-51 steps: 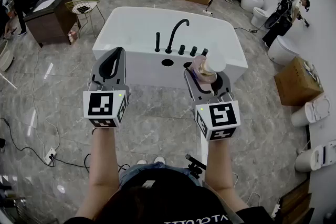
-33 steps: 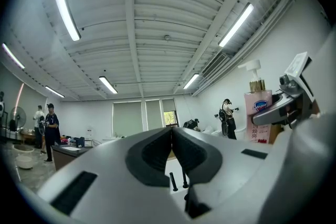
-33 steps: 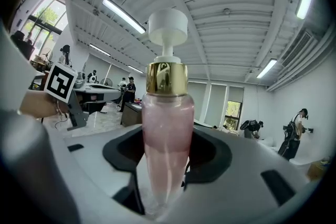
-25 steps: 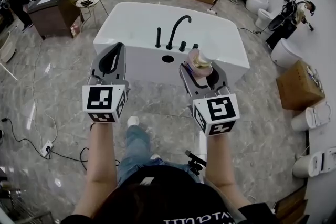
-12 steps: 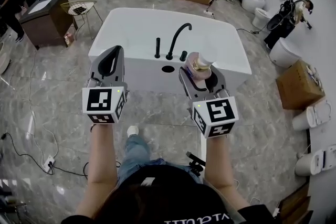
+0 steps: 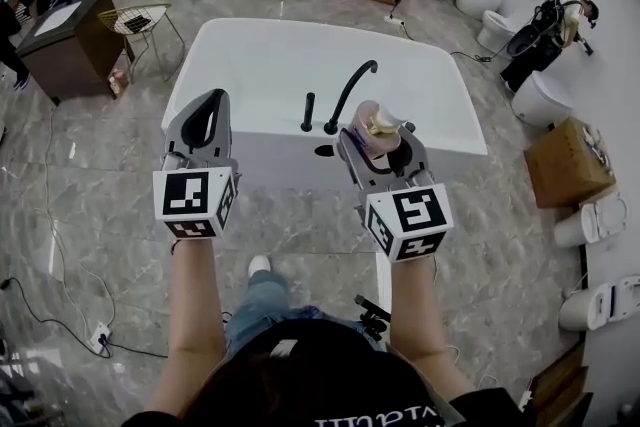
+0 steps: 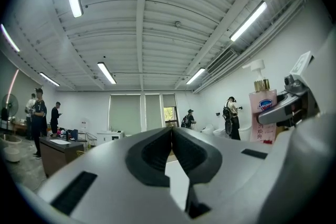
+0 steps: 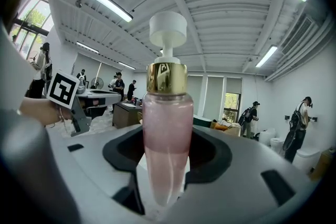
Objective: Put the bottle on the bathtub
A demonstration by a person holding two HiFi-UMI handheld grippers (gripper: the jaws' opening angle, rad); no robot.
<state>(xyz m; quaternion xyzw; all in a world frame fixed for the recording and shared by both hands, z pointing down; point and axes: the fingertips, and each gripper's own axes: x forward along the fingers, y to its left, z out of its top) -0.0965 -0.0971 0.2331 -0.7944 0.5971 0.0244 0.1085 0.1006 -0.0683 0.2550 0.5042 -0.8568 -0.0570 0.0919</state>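
Right gripper [image 8: 167, 157]: jaws are clamped on a pink pump bottle [image 8: 167, 123], which is held upright by its lower body. Left gripper [image 7: 171, 134]: jaws are closed together, nothing is held. Both are held just short of the white bathtub [image 6: 250, 55], with the bottle seen against the near rim beside the black faucet [image 6: 350, 90]. Pickup is judged done. Setting down on the rim and release are left.
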